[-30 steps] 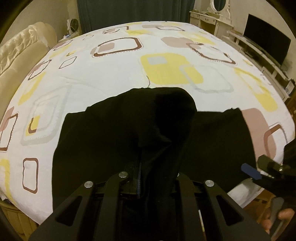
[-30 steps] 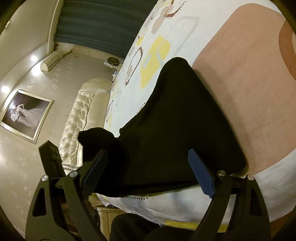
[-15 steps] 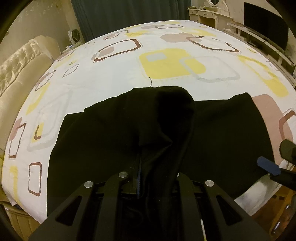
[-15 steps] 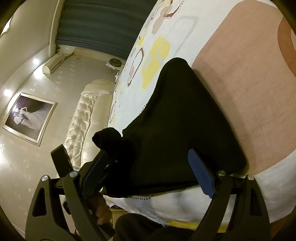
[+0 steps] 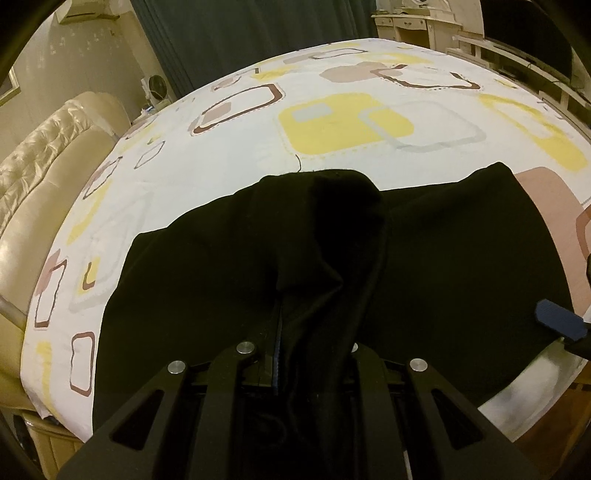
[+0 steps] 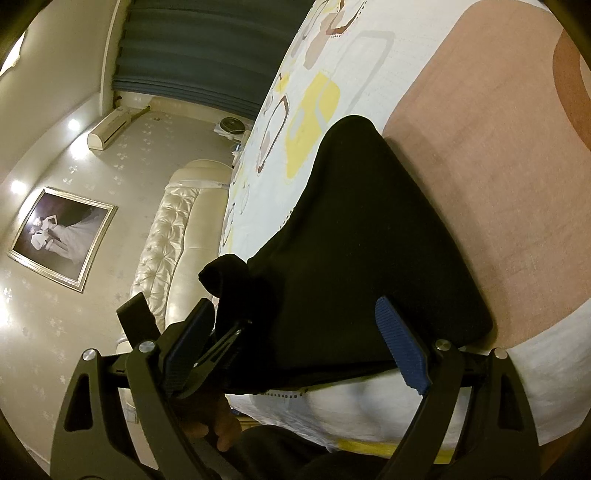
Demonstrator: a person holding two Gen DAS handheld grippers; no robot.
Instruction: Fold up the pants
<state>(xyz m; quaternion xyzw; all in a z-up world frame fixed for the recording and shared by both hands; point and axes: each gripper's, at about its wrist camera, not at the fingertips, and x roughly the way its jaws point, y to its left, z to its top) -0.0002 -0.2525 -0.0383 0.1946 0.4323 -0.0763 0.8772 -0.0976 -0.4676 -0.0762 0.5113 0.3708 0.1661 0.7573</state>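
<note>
Black pants [image 5: 443, 266] lie spread on the patterned bedsheet near the bed's front edge. My left gripper [image 5: 314, 354] is shut on a bunch of the pants' fabric, which stands up in a hump [image 5: 343, 206] over the jaws and hides the fingertips. In the right wrist view the pants [image 6: 362, 258] reach to the bed's edge. My right gripper [image 6: 295, 339] is open, its blue pads [image 6: 402, 347] either side of the pants' near edge, not closed on it. The right gripper's blue pad [image 5: 559, 319] shows at the right of the left wrist view.
The bed [image 5: 332, 122] has a white sheet with yellow, brown and grey squares. A padded cream headboard [image 5: 40, 177] is on the left. Dark curtains [image 5: 240, 33] and a dresser [image 5: 417, 22] stand behind. A framed picture [image 6: 62, 240] hangs on the wall.
My left gripper has lifted and moved forward with the bunched fabric. The right gripper has edged closer to the pants' edge and stays open.
</note>
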